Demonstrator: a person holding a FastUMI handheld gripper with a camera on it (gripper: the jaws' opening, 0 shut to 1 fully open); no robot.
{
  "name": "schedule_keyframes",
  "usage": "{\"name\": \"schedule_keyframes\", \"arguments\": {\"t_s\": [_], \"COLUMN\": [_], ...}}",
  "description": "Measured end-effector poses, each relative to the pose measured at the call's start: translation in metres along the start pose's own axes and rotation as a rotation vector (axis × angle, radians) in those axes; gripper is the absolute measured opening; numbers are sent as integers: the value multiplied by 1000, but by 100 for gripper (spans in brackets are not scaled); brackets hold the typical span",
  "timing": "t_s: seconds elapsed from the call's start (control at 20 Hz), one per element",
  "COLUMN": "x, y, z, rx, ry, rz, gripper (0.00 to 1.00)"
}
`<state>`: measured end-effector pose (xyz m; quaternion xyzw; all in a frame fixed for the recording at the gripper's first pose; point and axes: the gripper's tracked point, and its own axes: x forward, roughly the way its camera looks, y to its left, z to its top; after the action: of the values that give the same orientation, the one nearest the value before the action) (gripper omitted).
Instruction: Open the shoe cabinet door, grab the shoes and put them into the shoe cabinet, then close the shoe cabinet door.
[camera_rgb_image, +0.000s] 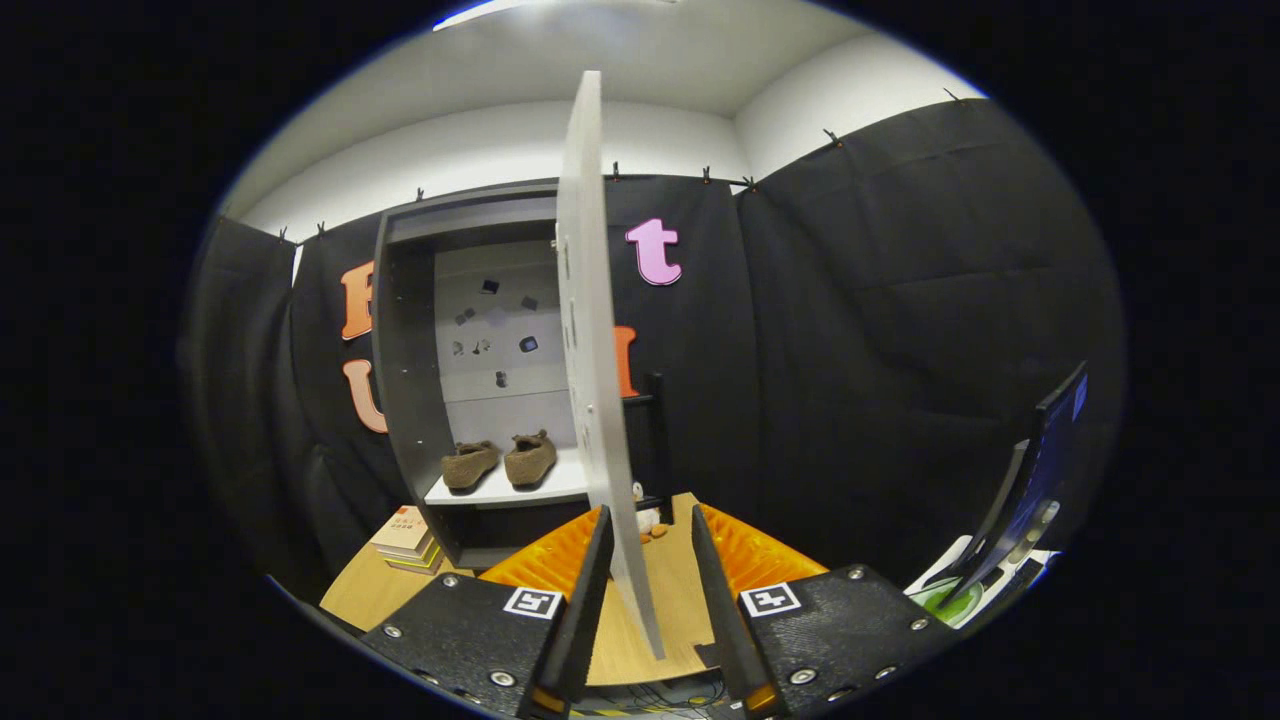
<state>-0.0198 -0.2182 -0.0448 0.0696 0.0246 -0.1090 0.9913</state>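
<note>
Your tongs (650, 600) stand apart, the flat grey cabinet door (590, 330) edge-on between them, possibly touching neither. Beyond, the dark open shoe cabinet (405, 330) holds two brown fuzzy shoes (500, 462) on its pale shelf.

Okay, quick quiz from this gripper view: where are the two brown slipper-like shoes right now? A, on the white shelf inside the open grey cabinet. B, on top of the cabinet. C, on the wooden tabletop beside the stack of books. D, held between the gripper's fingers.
A: the two brown slipper-like shoes sit side by side on the white shelf inside the open grey cabinet, while the open gripper straddles the grey door's edge.
</note>
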Motion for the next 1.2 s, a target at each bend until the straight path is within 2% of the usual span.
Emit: {"name": "schedule_keyframes", "arguments": {"t_s": [0.2, 0.4, 0.6, 0.9, 1.2], "x": [37, 79, 101, 105, 97], "y": [-13, 9, 15, 32, 79], "z": [-2, -1, 7, 11, 6], "rx": [23, -8, -16, -25, -12], "ry": [19, 29, 30, 10, 22], "rz": [92, 173, 225, 315, 464], "gripper": [56, 59, 60, 60, 60]}}
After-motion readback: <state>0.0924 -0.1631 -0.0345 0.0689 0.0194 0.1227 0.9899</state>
